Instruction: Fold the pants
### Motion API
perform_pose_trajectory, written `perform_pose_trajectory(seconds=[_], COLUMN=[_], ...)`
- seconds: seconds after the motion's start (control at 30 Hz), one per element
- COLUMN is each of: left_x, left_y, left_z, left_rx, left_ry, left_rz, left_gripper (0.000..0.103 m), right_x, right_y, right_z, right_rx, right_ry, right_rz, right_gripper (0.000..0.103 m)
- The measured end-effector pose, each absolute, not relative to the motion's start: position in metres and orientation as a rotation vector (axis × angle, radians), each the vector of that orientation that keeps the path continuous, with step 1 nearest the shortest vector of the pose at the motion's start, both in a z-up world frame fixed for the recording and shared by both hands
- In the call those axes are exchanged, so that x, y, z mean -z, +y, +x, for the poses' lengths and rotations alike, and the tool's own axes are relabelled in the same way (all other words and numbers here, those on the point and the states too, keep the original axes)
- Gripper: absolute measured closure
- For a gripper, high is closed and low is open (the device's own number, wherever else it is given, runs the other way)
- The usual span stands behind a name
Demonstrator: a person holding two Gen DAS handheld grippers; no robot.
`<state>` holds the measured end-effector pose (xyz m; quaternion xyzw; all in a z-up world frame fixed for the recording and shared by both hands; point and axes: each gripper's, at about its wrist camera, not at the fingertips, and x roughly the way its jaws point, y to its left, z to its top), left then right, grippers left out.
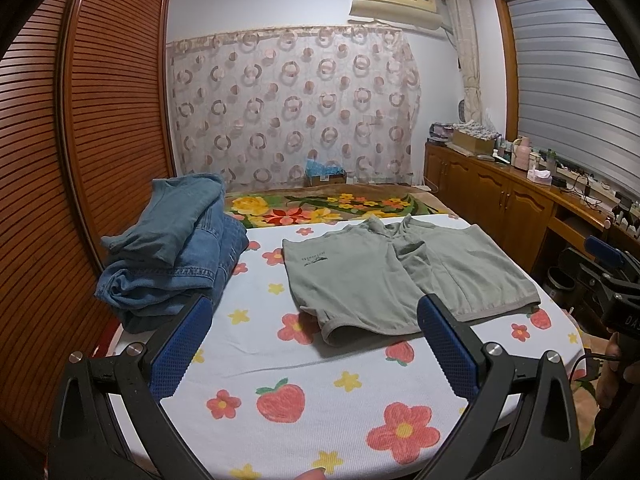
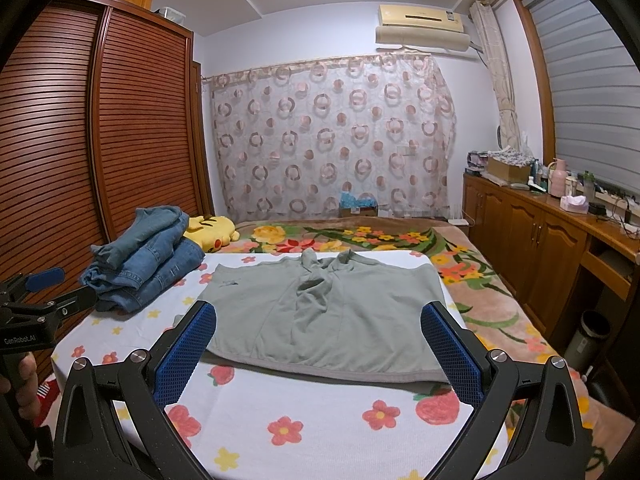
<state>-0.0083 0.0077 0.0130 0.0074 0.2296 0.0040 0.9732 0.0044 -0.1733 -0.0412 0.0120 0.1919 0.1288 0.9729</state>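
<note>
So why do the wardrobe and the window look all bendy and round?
It's the fisheye lens: in the left wrist view the wardrobe bows outward, in the right wrist view the window blind curves, and both views have dark rounded corners. The green shorts in the middle stay sharp and evenly lit.

Grey-green shorts (image 1: pixel 404 276), flat, spread on flowered cloth (image 1: pixel 304 376)

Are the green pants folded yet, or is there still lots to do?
Not yet. The denim pile beside them looks folded already. The green pants lie spread flat on the flowery cloth, unfolded. Nothing is in hand: the left tongs and right tongs are both open and empty, above the cloth. All the folding is still left.
</note>
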Motion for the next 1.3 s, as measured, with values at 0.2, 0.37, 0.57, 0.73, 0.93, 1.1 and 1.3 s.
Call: perform_pose_trajectory(seconds=[0.2,0.37,0.57,0.73,0.93,1.1,1.3], left_x=[-0.0190,-0.0194,-0.0190,-0.0189,-0.0170,-0.0168,-0.0218], left_y=[0.0081,0.0085,0.0080,0.0078,0.0074,0.0072,0.0070], left_z=[-0.0078,-0.0082,-0.0092,-0.0094,-0.0098,-0.0101,-0.0105], left_rx=[-0.009,-0.009,-0.009,-0.009,-0.009,-0.009,-0.008], left_ry=[0.460,0.460,0.458,0.459,0.457,0.456,0.460], left_rz=[0.015,0.015,0.017,0.018,0.018,0.019,0.020], left_gripper=[0.001,0.001,0.001,0.001,0.001,0.001,0.001], right_x=[0.0366,0.0360,0.0360,0.0363,0.0363,0.0356,0.0359], right_y=[-0.1691,-0.1683,-0.1684,-0.1688,-0.1688,-0.1677,-0.1676], right_z=[0.0036,0.0034,0.0034,0.0033,0.0031,0.0027,0.0026], right_rx=[-0.261,-0.261,-0.262,-0.261,-0.262,-0.262,-0.262], right_ry=[0.385,0.384,0.384,0.383,0.382,0.383,0.382], right_rz=[0.024,0.024,0.025,0.025,0.025,0.026,0.026], right_gripper=[0.001,0.001,0.001,0.001,0.001,0.001,0.001])
